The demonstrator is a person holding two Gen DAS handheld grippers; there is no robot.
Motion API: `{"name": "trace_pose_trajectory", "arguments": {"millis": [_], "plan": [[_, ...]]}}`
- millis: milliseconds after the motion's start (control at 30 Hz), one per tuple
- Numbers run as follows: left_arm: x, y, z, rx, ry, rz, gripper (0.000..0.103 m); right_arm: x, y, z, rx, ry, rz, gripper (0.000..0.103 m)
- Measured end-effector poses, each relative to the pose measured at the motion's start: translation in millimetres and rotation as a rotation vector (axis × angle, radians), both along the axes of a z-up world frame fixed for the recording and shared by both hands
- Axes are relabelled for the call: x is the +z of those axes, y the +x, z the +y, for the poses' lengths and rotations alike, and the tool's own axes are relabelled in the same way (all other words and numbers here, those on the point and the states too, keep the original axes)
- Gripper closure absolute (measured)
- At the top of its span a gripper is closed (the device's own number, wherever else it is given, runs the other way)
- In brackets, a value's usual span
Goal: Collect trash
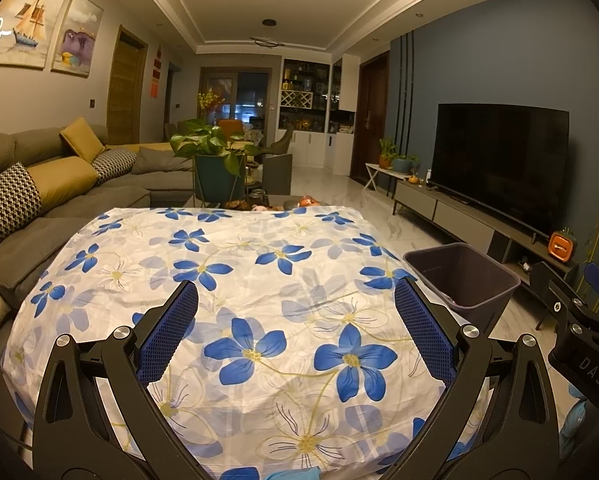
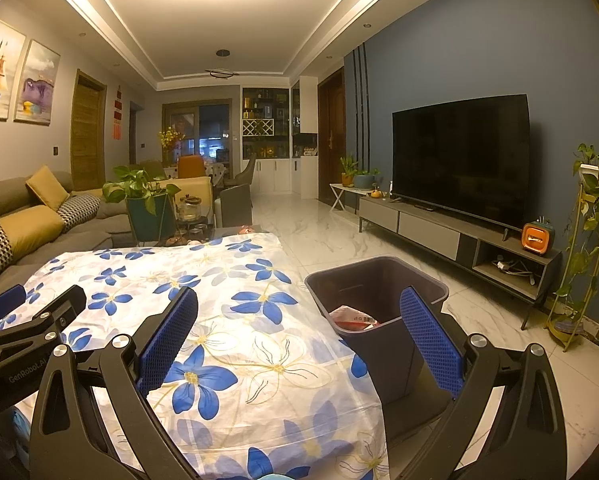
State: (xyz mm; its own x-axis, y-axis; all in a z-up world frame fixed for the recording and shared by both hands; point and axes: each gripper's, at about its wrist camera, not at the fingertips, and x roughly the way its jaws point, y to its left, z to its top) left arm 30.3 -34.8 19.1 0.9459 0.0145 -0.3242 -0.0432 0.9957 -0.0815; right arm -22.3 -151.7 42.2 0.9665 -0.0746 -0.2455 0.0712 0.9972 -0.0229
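Observation:
A dark grey trash bin stands on the floor at the right edge of the table; a white and red wrapper lies inside it. In the left wrist view the bin shows only its dark inside. The table wears a white cloth with blue flowers, and no trash shows on it. My left gripper hangs open above the cloth with nothing between its blue pads. My right gripper is open too, over the table's right edge, its right finger in front of the bin.
A grey sofa with yellow cushions runs along the left. A potted plant and small items stand beyond the table's far edge. A TV on a low cabinet lines the right wall, with a plant stand beside it. Marble floor lies between.

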Motion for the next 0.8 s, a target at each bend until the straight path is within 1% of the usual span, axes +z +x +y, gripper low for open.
{"name": "trace_pose_trajectory", "arguments": {"millis": [800], "plan": [[1.4, -1.1, 0.1, 0.0, -0.001, -0.002, 0.006, 0.4, -0.6, -0.9, 0.0, 0.003, -0.002, 0.006]]}}
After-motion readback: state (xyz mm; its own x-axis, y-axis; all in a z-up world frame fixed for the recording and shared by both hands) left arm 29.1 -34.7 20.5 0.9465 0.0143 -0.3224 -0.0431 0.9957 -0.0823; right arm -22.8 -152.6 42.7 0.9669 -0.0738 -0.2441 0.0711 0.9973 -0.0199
